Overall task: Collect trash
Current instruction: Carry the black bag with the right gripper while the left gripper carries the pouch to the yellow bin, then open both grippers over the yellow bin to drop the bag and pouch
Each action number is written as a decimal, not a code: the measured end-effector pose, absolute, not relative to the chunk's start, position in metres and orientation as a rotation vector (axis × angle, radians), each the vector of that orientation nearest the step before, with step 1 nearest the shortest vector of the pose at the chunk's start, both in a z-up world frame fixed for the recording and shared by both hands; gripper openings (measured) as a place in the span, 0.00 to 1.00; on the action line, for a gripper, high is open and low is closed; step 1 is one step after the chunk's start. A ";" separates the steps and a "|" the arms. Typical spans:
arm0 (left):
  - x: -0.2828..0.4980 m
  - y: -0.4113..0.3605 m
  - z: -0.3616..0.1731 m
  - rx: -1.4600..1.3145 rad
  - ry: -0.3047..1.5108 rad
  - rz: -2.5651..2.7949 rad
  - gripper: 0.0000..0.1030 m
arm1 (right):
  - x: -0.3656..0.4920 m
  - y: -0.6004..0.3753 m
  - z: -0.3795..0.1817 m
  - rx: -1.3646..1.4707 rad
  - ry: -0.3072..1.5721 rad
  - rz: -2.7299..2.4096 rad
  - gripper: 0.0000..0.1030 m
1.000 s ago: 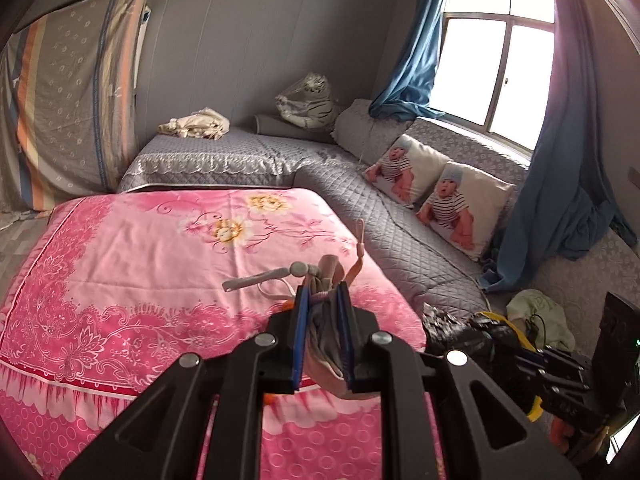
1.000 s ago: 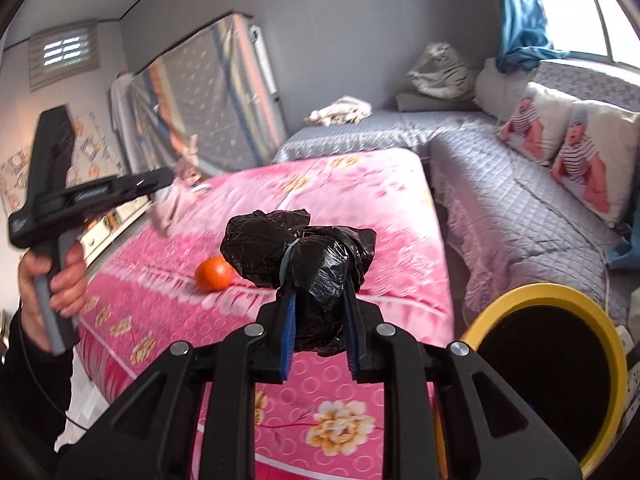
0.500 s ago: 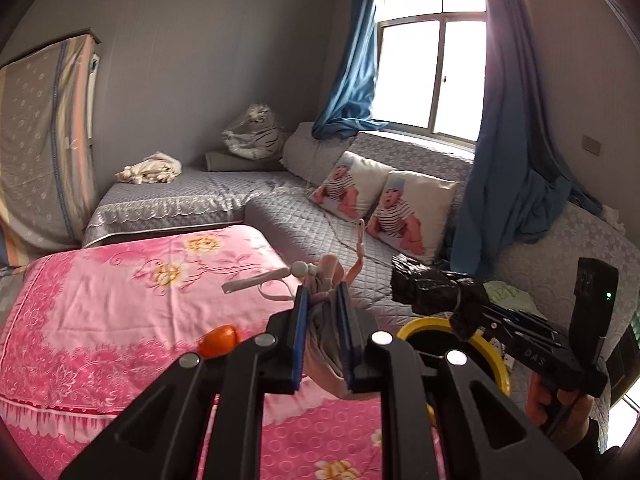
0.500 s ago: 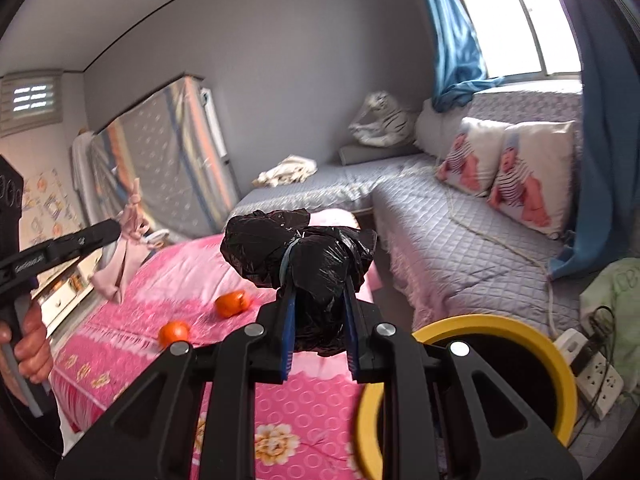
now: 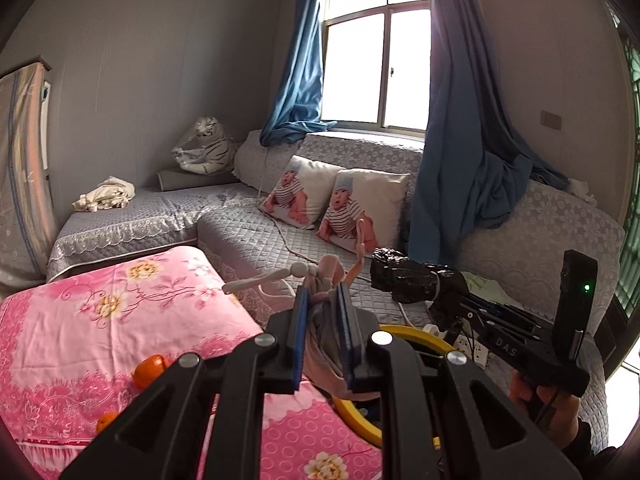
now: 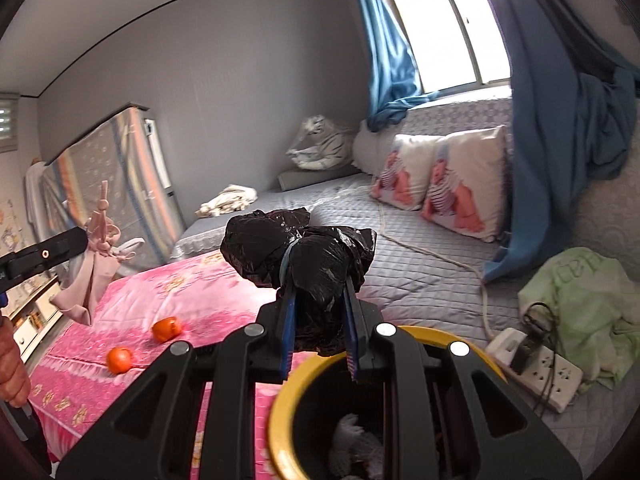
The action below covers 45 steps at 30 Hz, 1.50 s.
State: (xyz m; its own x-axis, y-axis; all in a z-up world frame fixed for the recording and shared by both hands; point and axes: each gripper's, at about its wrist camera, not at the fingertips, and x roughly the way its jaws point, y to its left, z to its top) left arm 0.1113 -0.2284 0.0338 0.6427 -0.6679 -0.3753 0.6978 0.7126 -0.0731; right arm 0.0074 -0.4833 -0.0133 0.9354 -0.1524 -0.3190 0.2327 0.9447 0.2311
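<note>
Starting at the left of the right wrist view: left gripper (image 6: 86,240) reaching in from the edge, jaws clenched on a pale pink doll (image 6: 94,268) that hangs limp below them, one thin limb pointing up. Below that, two oranges (image 6: 166,329) lying near each other on the pink floral bedspread (image 6: 192,304). At centre, right gripper (image 6: 320,300) clamped around a crumpled black plastic bag (image 6: 296,250), held just above the near rim of the yellow-rimmed bin (image 6: 452,338), with some whitish scraps visible inside it. To the right, white power strip (image 6: 536,372) on the grey quilted sofa cover (image 6: 420,272), beside a light green cloth (image 6: 588,308). Further back, two baby-print cushions (image 6: 440,180) under the window, blue curtains (image 6: 560,140) on either side. In the left wrist view, same doll pinched between blue pads (image 5: 300,332), bag off to the right over the bin, a person's hand (image 5: 548,408) gripping that tool's handle.
</note>
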 end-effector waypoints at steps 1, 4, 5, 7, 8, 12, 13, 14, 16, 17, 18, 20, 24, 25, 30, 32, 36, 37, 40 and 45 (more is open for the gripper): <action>0.110 -0.235 0.034 0.088 0.393 -0.784 0.13 | 0.005 -0.488 -0.015 0.276 0.302 -0.211 0.19; 0.108 -0.251 0.032 0.105 0.392 -0.807 0.13 | 0.000 -0.500 -0.018 0.285 0.305 -0.246 0.19; 0.108 -0.257 0.031 0.110 0.392 -0.814 0.13 | -0.001 -0.504 -0.019 0.286 0.307 -0.259 0.19; 0.108 -0.266 0.028 0.118 0.395 -0.825 0.13 | -0.005 -0.511 -0.022 0.291 0.313 -0.280 0.19; 0.109 -0.271 0.026 0.122 0.403 -0.834 0.13 | -0.007 -0.514 -0.024 0.298 0.314 -0.287 0.19; 0.112 -0.286 0.019 0.138 0.421 -0.854 0.13 | -0.011 -0.527 -0.032 0.325 0.329 -0.318 0.19; 0.112 -0.291 0.016 0.144 0.423 -0.855 0.13 | -0.010 -0.530 -0.033 0.330 0.335 -0.321 0.19; 0.112 -0.295 0.015 0.146 0.424 -0.857 0.13 | -0.010 -0.531 -0.035 0.336 0.339 -0.326 0.19; 0.113 -0.303 0.011 0.145 0.431 -0.865 0.13 | -0.010 -0.534 -0.039 0.345 0.347 -0.337 0.19; 0.115 -0.306 0.008 0.142 0.437 -0.867 0.13 | -0.010 -0.534 -0.040 0.347 0.353 -0.341 0.19; 0.116 -0.308 0.005 0.142 0.443 -0.870 0.13 | -0.010 -0.535 -0.043 0.351 0.356 -0.345 0.19; 0.119 -0.316 -0.003 0.144 0.460 -0.882 0.13 | -0.010 -0.536 -0.047 0.358 0.369 -0.354 0.19; 0.124 -0.331 -0.017 0.160 0.498 -0.898 0.13 | -0.008 -0.539 -0.055 0.373 0.395 -0.363 0.19; 0.126 -0.335 -0.022 0.165 0.513 -0.904 0.13 | -0.007 -0.540 -0.058 0.376 0.402 -0.366 0.19; 0.132 -0.356 -0.049 0.199 0.592 -0.920 0.13 | -0.004 -0.547 -0.071 0.393 0.443 -0.377 0.19; 0.136 -0.362 -0.060 0.211 0.626 -0.918 0.13 | -0.002 -0.551 -0.078 0.414 0.465 -0.381 0.19; 0.145 -0.377 -0.087 0.232 0.723 -0.920 0.14 | 0.004 -0.555 -0.090 0.436 0.507 -0.387 0.19; 0.147 -0.380 -0.093 0.233 0.742 -0.920 0.14 | 0.006 -0.557 -0.094 0.448 0.517 -0.384 0.19; 0.153 -0.385 -0.107 0.234 0.796 -0.921 0.14 | 0.008 -0.562 -0.101 0.473 0.531 -0.380 0.19; 0.158 -0.386 -0.117 0.226 0.828 -0.925 0.14 | 0.008 -0.565 -0.103 0.482 0.532 -0.387 0.20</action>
State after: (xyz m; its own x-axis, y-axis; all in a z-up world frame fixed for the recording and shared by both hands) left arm 0.1575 -0.3861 -0.1169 0.3263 -0.6168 -0.7163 0.7805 0.6033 -0.1640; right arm 0.0078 -0.5645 -0.1030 0.7953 -0.2238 -0.5634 0.4665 0.8194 0.3330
